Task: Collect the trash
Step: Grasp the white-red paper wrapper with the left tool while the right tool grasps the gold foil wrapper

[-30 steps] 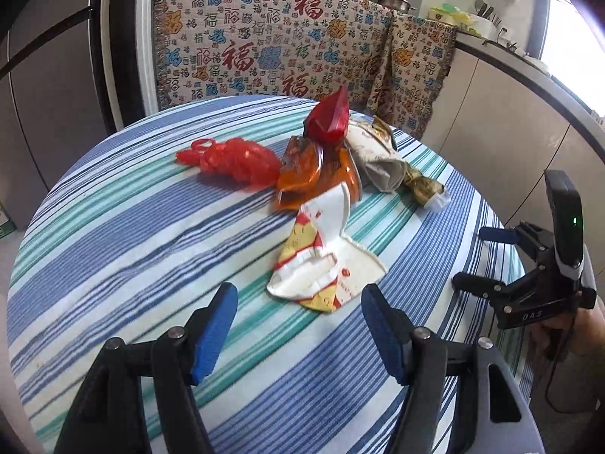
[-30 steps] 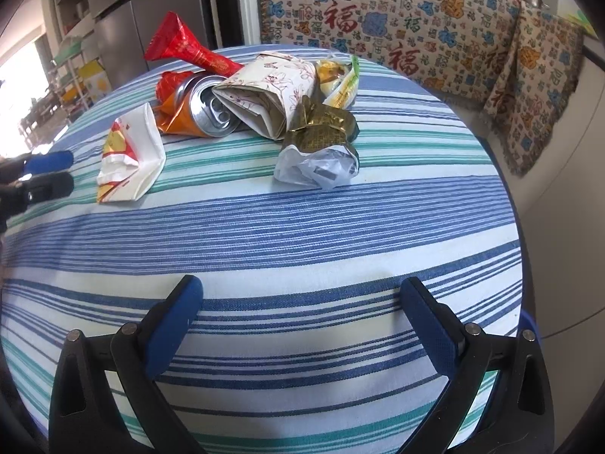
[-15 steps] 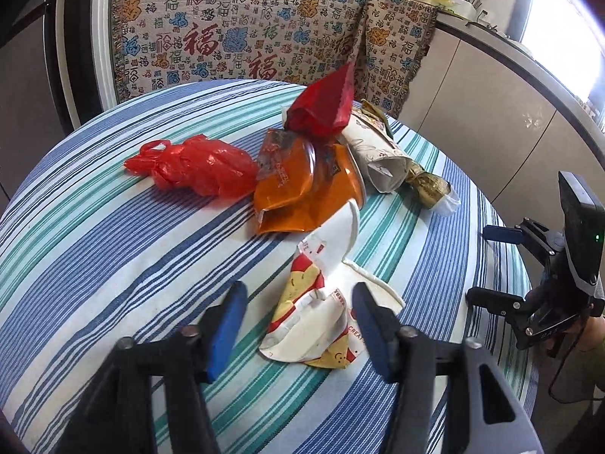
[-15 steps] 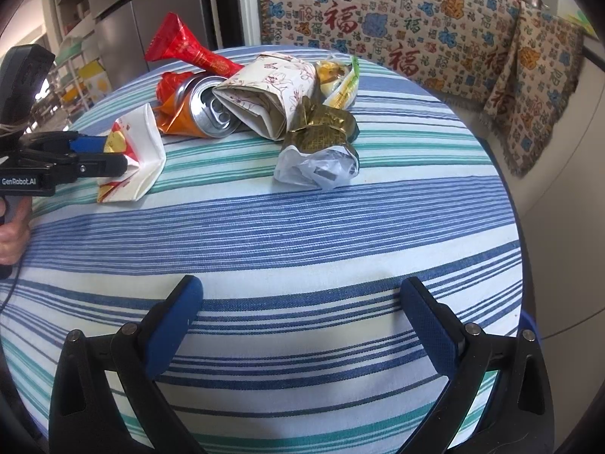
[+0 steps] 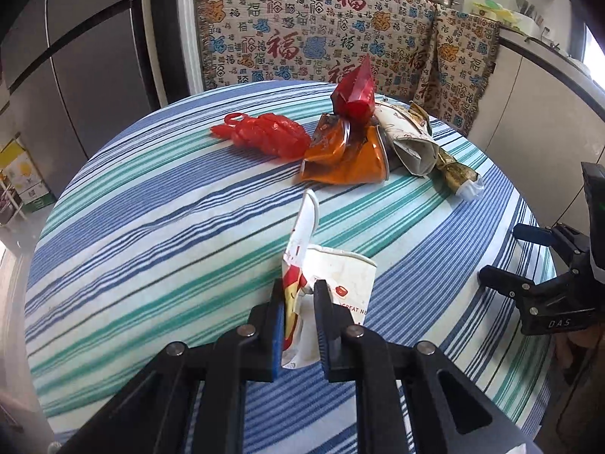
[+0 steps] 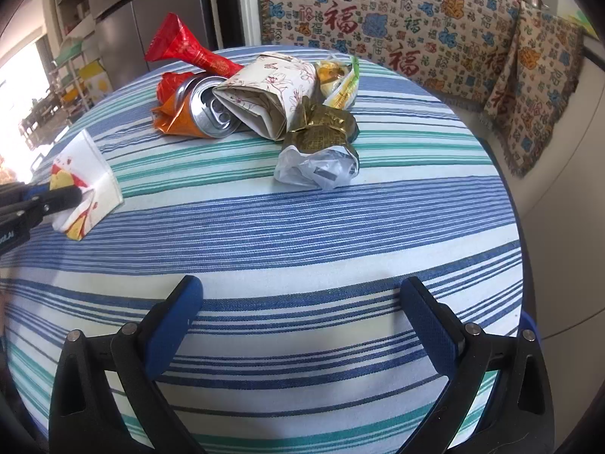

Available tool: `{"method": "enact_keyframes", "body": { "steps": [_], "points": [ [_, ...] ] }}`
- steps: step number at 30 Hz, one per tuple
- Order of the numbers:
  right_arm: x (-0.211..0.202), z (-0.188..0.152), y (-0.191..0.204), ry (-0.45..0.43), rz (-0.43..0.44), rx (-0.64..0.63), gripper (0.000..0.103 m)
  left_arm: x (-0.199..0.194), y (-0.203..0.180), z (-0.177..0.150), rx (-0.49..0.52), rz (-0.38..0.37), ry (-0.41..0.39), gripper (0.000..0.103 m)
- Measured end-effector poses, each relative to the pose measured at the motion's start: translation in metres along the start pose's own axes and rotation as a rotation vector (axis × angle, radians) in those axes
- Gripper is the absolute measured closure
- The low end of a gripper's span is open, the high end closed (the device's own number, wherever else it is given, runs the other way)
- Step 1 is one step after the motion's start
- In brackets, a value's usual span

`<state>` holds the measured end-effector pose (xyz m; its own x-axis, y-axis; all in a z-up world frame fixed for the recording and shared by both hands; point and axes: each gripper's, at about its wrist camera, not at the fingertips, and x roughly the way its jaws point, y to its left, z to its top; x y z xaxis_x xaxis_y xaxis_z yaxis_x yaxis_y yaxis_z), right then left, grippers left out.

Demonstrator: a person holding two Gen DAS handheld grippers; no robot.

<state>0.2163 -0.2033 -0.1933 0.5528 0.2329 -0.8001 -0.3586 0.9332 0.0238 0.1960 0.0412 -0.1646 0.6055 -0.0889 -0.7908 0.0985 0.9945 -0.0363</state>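
Pinching that crushed paper cup point(image 5: 332, 283) with your left gripper point(image 5: 298, 317) looks fine so far. The jaws have just been closing and now sit narrow with the cup's crumpled edge squeezed between the pads. My worry is that you only have a thin, floppy flap, so it could tear or slide out when you lift, and the cup's far end is resting on the striped tablecloth point(image 5: 151, 227). Your right gripper point(image 6: 302, 325) hangs with jaws wide and nothing in them, off to the cup's right.

Behind the cup sits the rest of the pile: orange can point(image 5: 355, 159), red plastic bag point(image 5: 268, 136), red foil wrapper point(image 5: 355, 94), folded paper box point(image 5: 408, 140), gold wrapper point(image 5: 457, 178). Nothing sits between you and the cup, and I can't spot a bin anywhere.
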Motion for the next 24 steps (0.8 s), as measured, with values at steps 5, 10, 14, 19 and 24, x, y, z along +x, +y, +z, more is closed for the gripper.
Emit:
{"method": "enact_keyframes", "body": {
  "steps": [5, 10, 14, 19, 24],
  "points": [
    [-0.001, 0.004, -0.002, -0.001, 0.021, -0.004, 0.000, 0.007, 0.007, -0.006, -0.016, 0.013, 0.006, 0.053],
    [-0.011, 0.010, -0.021, -0.032, 0.091, 0.071, 0.001, 0.008, 0.018, -0.005, -0.055, -0.010, -0.003, 0.051],
    [-0.019, 0.034, -0.020, -0.074, 0.091, 0.071, 0.001, 0.005, 0.014, -0.005, -0.036, -0.014, -0.007, 0.053],
    [0.002, 0.067, -0.019, 0.004, 0.080, 0.082, 0.010, 0.001, 0.010, -0.004, -0.020, -0.005, -0.008, 0.053],
    [0.031, 0.085, -0.020, 0.086, 0.111, 0.102, 0.033, -0.004, 0.013, -0.002, -0.022, 0.003, -0.012, 0.055]
  ]
}}
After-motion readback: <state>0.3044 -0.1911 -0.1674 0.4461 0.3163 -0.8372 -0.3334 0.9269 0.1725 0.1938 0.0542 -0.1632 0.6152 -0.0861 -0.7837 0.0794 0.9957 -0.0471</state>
